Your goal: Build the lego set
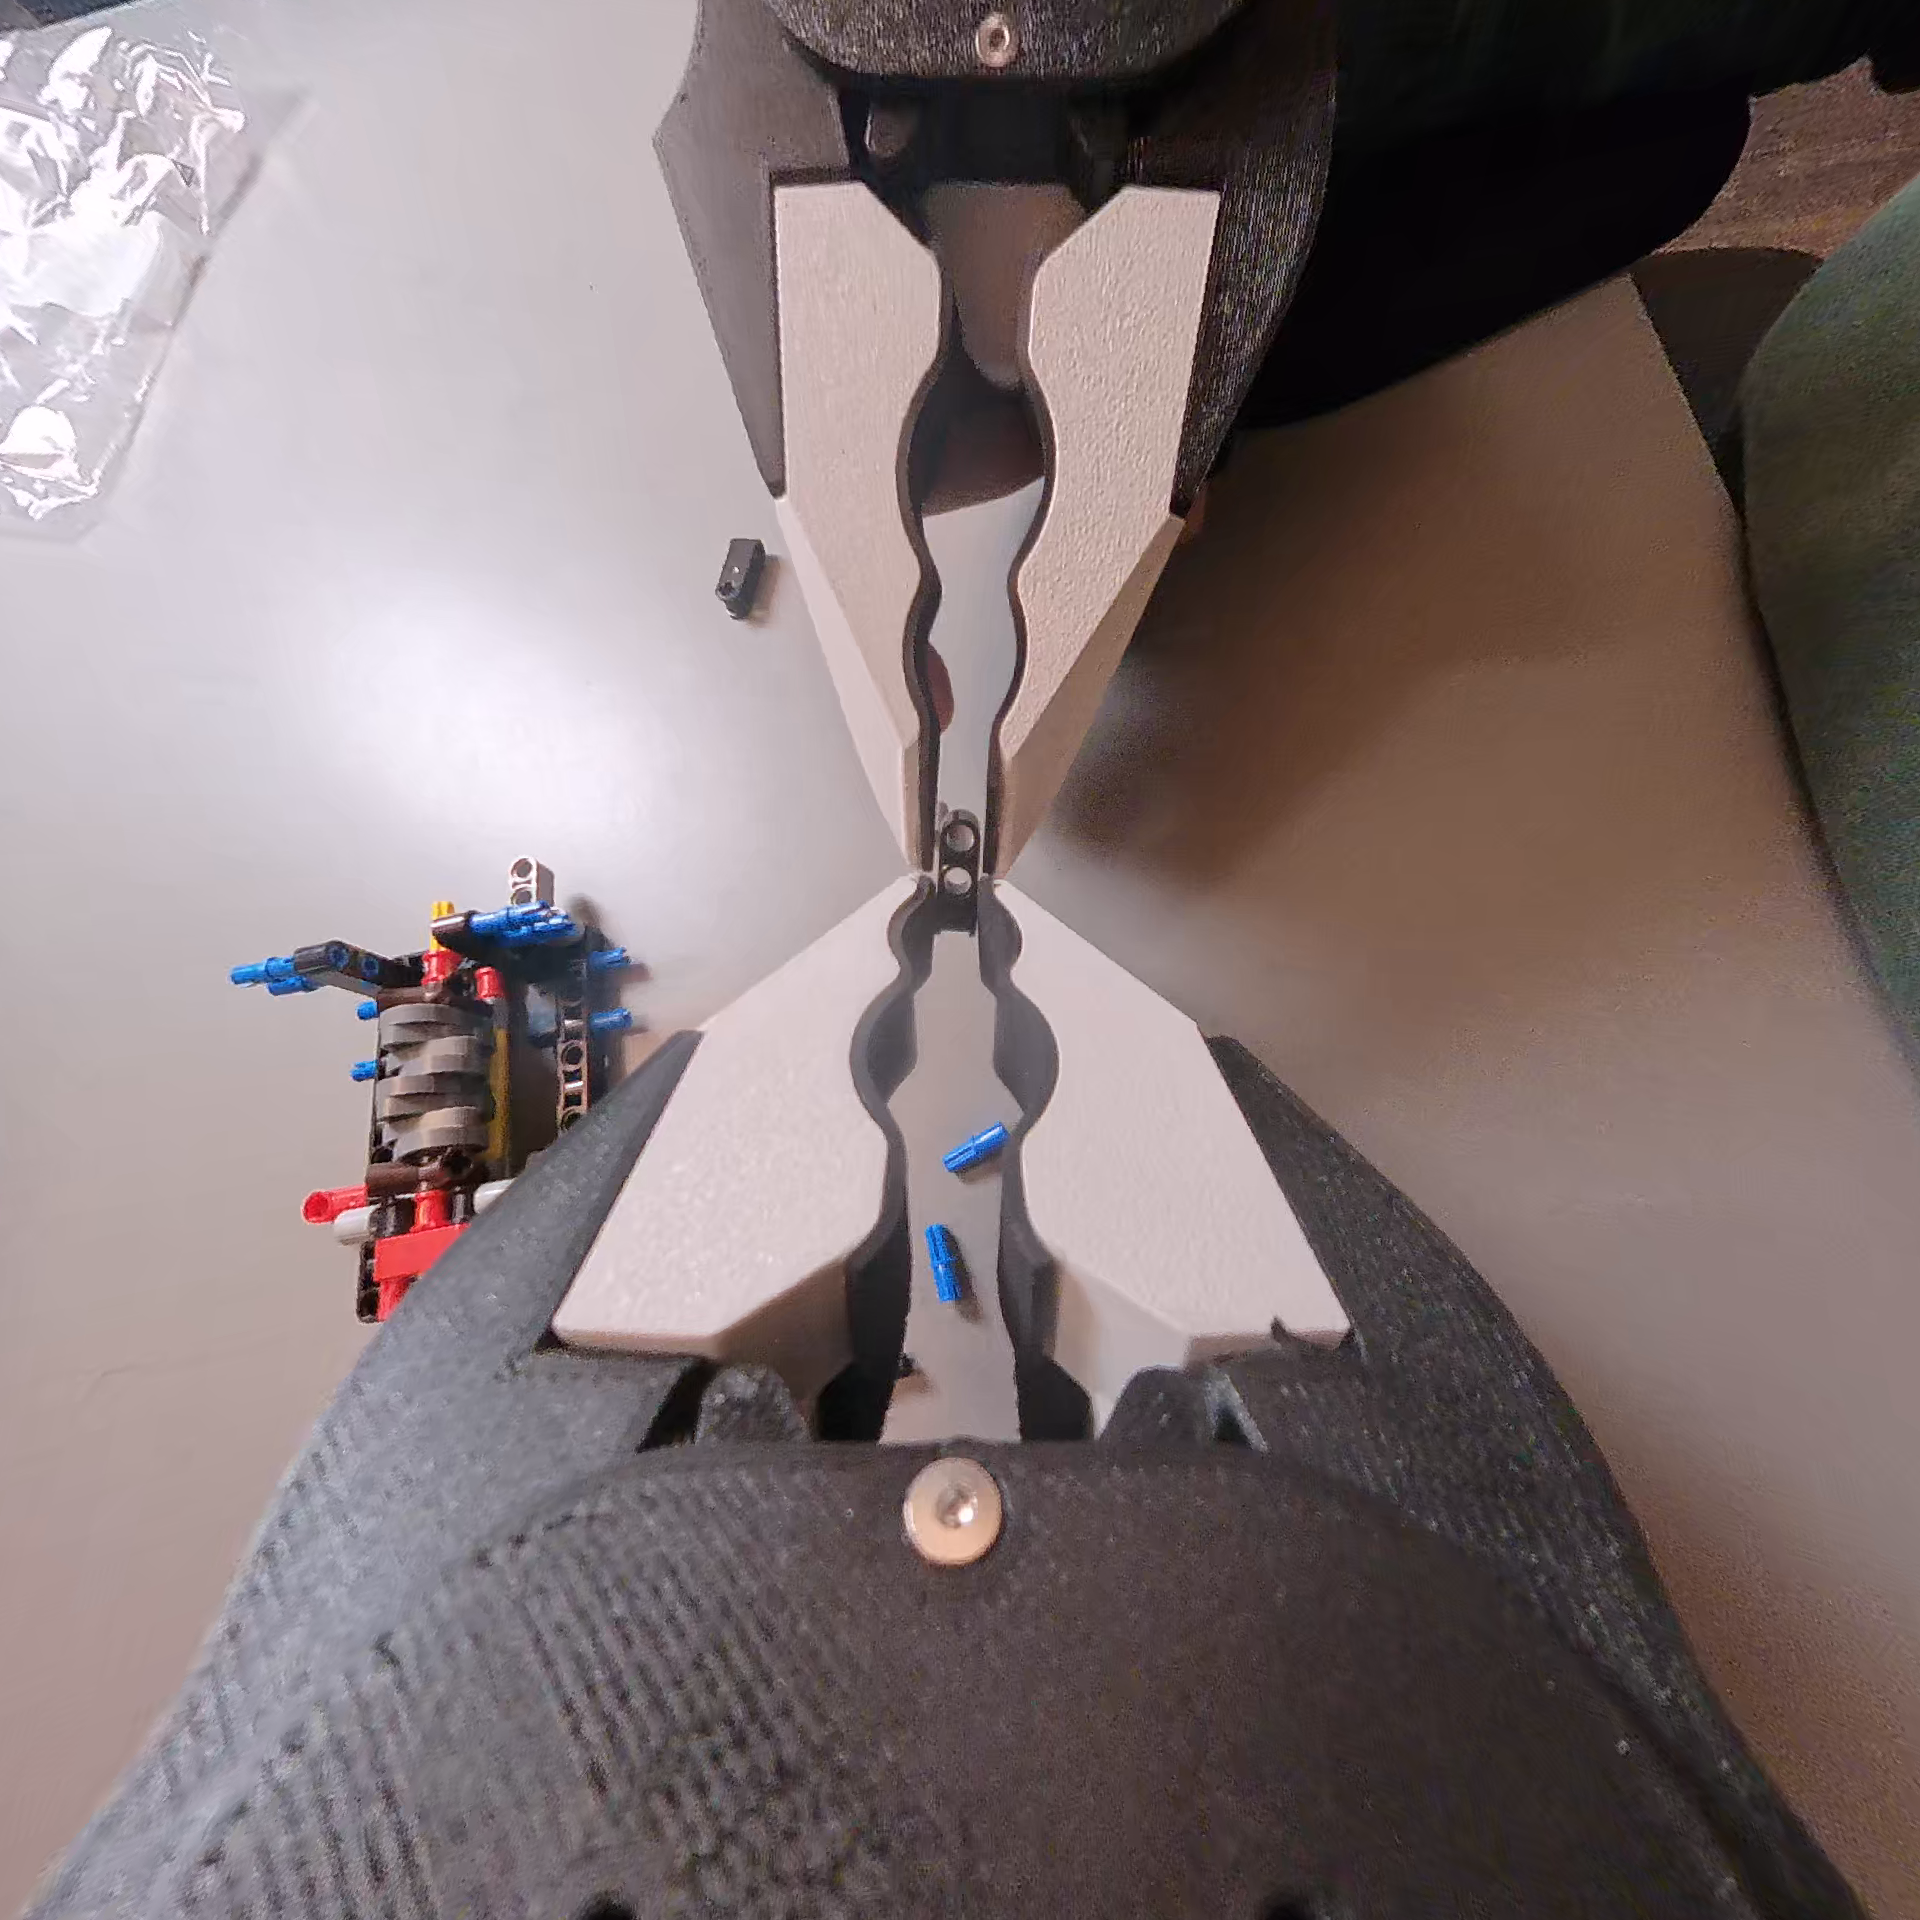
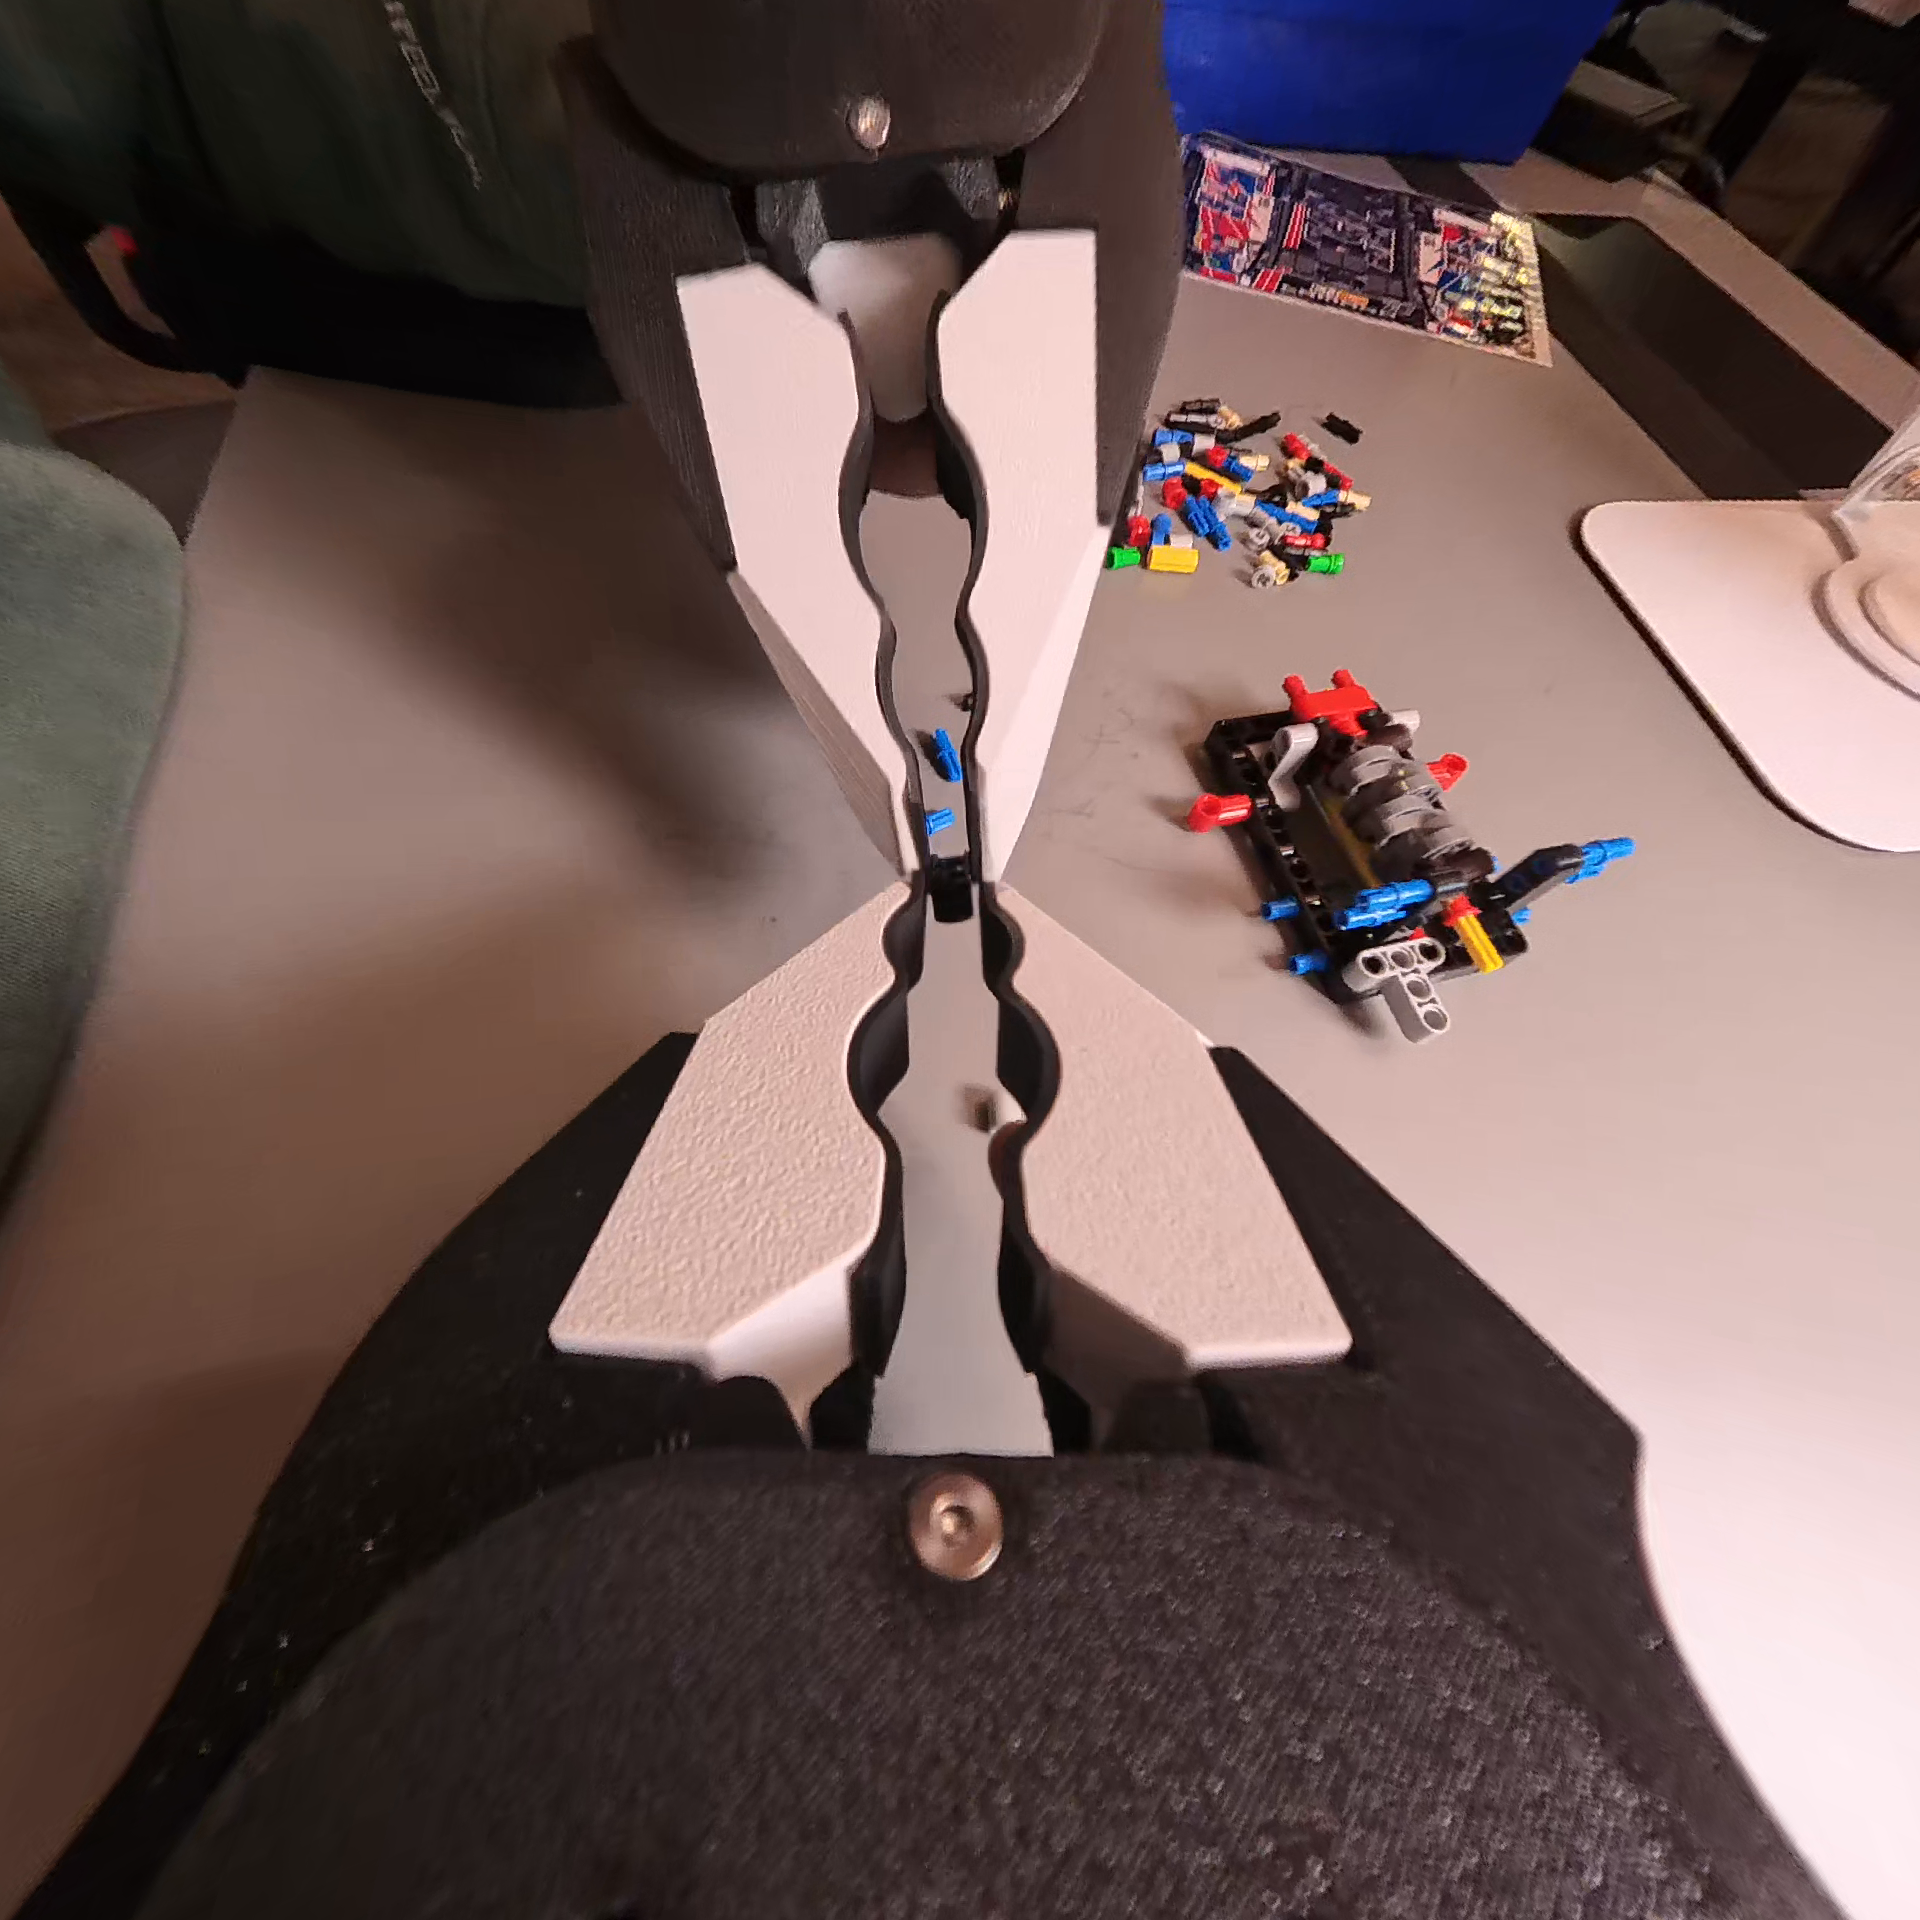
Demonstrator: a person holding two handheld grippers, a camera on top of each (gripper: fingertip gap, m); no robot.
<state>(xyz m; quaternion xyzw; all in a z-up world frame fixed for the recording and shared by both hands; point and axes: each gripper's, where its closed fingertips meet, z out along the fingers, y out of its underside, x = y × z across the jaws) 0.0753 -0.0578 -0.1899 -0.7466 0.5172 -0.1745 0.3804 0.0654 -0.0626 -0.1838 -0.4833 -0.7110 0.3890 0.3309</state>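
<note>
I have both tongs tip to tip above the table (image 1: 416, 520), and between them sits one small black beam (image 1: 958, 871) with two round holes facing my left camera. My left tongs (image 1: 958, 902) are closed on its lower part; my right tongs (image 2: 948, 899) are closed on the same beam from the opposite side, so each pair pinches an end of it. It reads to me as a hand-over or a re-grip in mid-air, part of fitting this piece for the build.

The half-built model (image 2: 1392, 862), a black frame with grey gears, red ends and blue pins, lies on the table off to the right in my right view, well apart from the tongs. Two loose blue pins (image 1: 961, 1205) lie on the table under my left tongs, and a spare black piece (image 1: 740, 566) lies farther off. The pile of parts (image 2: 1242, 494) and the booklet (image 2: 1361, 249) are at the far side.

Next, I judge, one pair must let go while the other keeps its grip, without twisting the beam; then a blue pin needs pressing into a hole, or the beam goes to the model. The beam is tiny and could slip.
</note>
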